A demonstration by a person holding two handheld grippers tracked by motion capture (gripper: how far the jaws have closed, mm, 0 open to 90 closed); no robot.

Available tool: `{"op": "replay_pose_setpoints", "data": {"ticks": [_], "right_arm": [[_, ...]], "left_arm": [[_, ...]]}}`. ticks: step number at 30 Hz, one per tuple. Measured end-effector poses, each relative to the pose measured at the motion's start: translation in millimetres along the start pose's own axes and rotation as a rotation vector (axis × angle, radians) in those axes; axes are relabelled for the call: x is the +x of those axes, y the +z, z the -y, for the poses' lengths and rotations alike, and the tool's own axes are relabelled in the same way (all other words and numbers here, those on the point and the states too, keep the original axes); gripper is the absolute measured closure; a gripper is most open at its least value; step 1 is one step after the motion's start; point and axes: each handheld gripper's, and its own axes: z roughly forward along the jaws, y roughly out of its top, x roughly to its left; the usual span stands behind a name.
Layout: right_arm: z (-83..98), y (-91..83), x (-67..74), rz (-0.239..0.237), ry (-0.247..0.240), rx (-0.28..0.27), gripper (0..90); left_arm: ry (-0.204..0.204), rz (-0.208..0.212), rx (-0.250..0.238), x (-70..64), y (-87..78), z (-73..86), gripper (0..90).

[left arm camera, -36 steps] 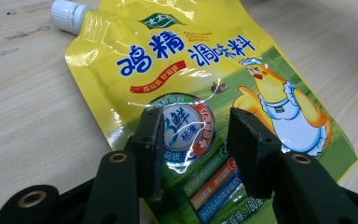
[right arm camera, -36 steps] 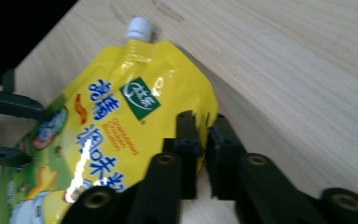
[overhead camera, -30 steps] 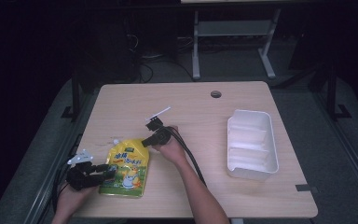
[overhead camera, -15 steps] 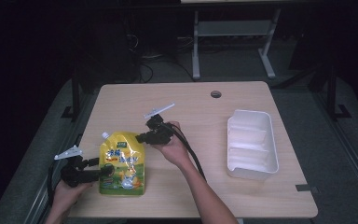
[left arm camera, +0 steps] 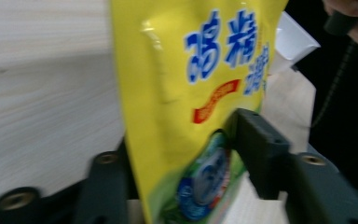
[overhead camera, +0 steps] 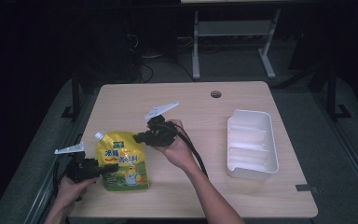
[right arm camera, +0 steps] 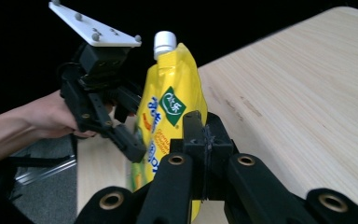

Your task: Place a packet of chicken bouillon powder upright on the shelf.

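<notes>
Upright near the table's (overhead camera: 242, 191) left front corner, a yellow pouch (overhead camera: 121, 161) is clamped at its lower edge by the left gripper (overhead camera: 103, 169), likely to steady it; the right gripper (overhead camera: 142, 137), fingers closed, empty, hovers by its top; a white tray (overhead camera: 251, 140) sits well apart.

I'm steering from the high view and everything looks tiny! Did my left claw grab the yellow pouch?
Observer: Yes. In the left gripper view the yellow pouch is pinched between both jaws of the left claw.
Operator: And my right claw?
Observer: The right claw has its jaws pressed together at the pouch's edge. I cannot tell if they pinch it.
Operator: What's that green spot?
Observer: A green diamond logo with white characters.
</notes>
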Motion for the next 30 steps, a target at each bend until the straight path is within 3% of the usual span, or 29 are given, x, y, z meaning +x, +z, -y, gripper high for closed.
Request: {"op": "replay_pose_setpoints", "data": {"ticks": [4, 6, 10, 15, 18, 27, 30], "right_arm": [[-0.4, -7.5, 6.7, -0.009, -0.024, -0.012, 89.6], [0.7, -11.9, 8.2, -0.024, -0.024, -0.022, 89.4], [3.9, -15.7, 8.2, -0.042, -0.031, -0.027, 86.4], [8.8, -14.6, 2.3, -0.062, -0.019, -0.005, 66.7], [11.8, -9.7, 0.9, -0.070, -0.030, 0.019, 61.5], [12.0, 5.5, 2.4, -0.113, -0.040, 0.024, 61.0], [11.5, 8.2, 5.3, -0.115, -0.050, 0.039, 65.6]], "left_arm": [[0.052, 0.033, -0.015, -5.7, -4.7, 1.6, 69.8], [0.073, 0.044, -0.009, -8.9, -4.1, 2.4, 73.1], [0.115, 0.041, 0.005, -14.8, -3.5, 2.6, 75.0], [0.144, 0.042, 0.008, -16.6, -3.2, 2.0, 76.3], [0.157, 0.041, 0.011, -18.2, -2.4, 1.5, 76.5], [0.211, 0.037, 0.026, -25.6, 2.5, -1.3, 76.6], [0.216, 0.036, 0.029, -27.1, 4.4, -1.4, 76.6]]}}
